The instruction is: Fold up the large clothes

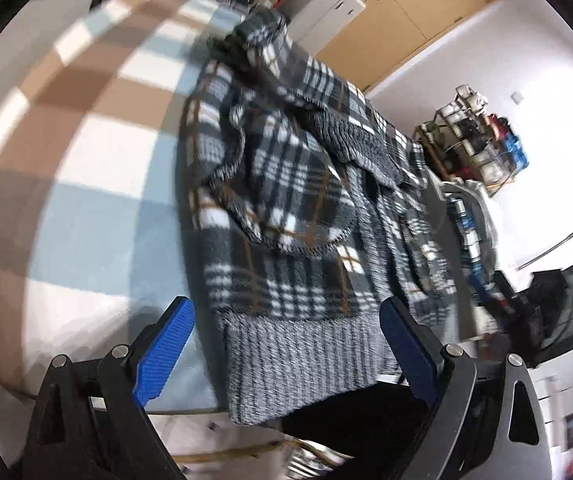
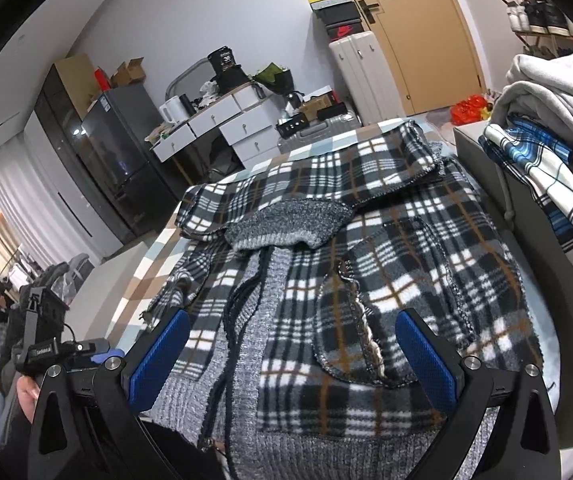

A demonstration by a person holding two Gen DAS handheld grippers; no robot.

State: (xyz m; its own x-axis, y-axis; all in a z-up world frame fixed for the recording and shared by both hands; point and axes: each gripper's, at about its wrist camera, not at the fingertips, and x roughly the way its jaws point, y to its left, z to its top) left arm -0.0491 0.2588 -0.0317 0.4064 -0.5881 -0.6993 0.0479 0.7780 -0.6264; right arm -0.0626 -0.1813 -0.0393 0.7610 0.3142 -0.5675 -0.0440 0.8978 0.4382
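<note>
On the checked bedspread (image 1: 98,132), your grey-and-white plaid fleece jacket (image 2: 366,240) looks soft, floppy; both grippers (image 1: 286,344) (image 2: 290,356) gape empty, so pinch its ribbed hem (image 1: 298,360).

The plaid jacket (image 2: 366,260) covered the bed's right half; checked sheet (image 1: 86,160) toward its left edge lay bare. Piled clothes (image 2: 546,128) crowded the right edge.

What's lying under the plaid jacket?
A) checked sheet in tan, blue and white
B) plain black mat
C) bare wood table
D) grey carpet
A: in the left wrist view the jacket lies on a sheet with tan, pale blue and white squares; the same checks show along its far edge in the right wrist view.
</note>
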